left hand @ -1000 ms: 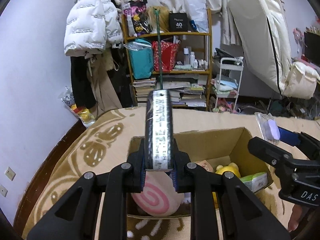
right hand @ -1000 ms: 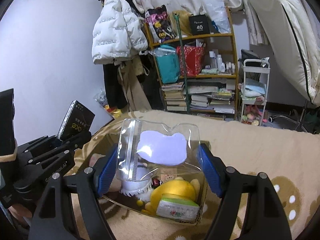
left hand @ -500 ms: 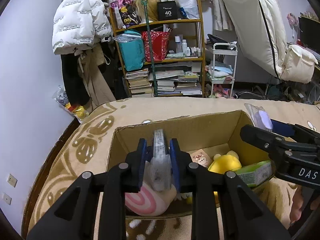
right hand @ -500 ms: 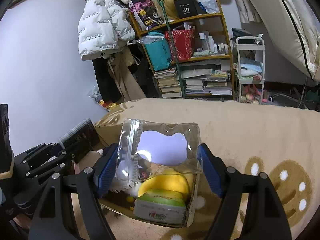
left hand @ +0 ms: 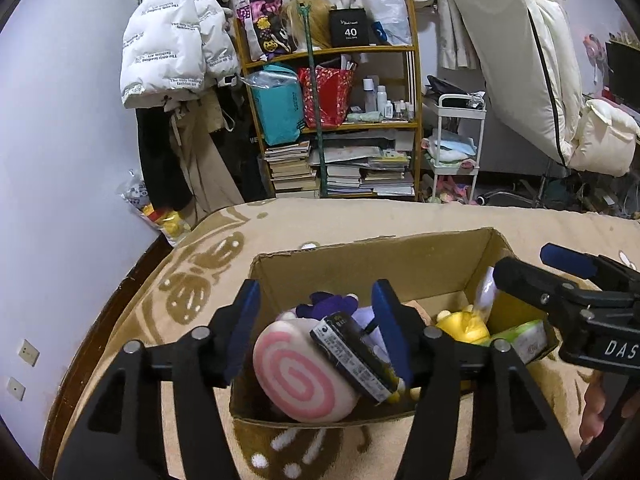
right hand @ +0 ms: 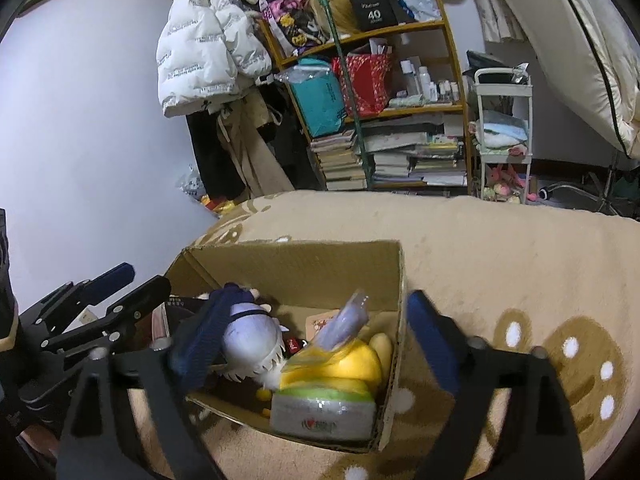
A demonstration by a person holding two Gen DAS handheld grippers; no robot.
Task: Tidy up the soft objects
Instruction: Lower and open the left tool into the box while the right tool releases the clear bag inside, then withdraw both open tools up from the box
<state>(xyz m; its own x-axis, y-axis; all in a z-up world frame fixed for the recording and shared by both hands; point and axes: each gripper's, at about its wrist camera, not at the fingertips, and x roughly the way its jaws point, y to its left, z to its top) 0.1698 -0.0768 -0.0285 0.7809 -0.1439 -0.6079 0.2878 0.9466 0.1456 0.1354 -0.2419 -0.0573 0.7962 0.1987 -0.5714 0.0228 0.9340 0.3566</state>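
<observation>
A cardboard box (left hand: 372,258) sits on the tan blanket; it also shows in the right wrist view (right hand: 298,264). My left gripper (left hand: 318,326) is open above the box. The black packet (left hand: 352,360) lies loose below it, leaning on a pink swirl cushion (left hand: 300,376). My right gripper (right hand: 312,332) is open over the box. The clear pouch with a purple patch (right hand: 342,326) lies free on a yellow plush (right hand: 340,364). A white and purple plush (right hand: 250,338) and a green tissue pack (right hand: 324,412) are also inside.
The box stands on a blanket with brown bear prints (right hand: 520,280). Beyond the bed's far edge are a cluttered bookshelf (left hand: 344,128), a white trolley (left hand: 456,148), a hanging white jacket (left hand: 172,36) and a leaning mattress (left hand: 520,52). A wall runs along the left.
Both grippers lowered over the box and opened. The left one let go of the black packet, the right one let go of the clear pouch; both items now lie in the box.
</observation>
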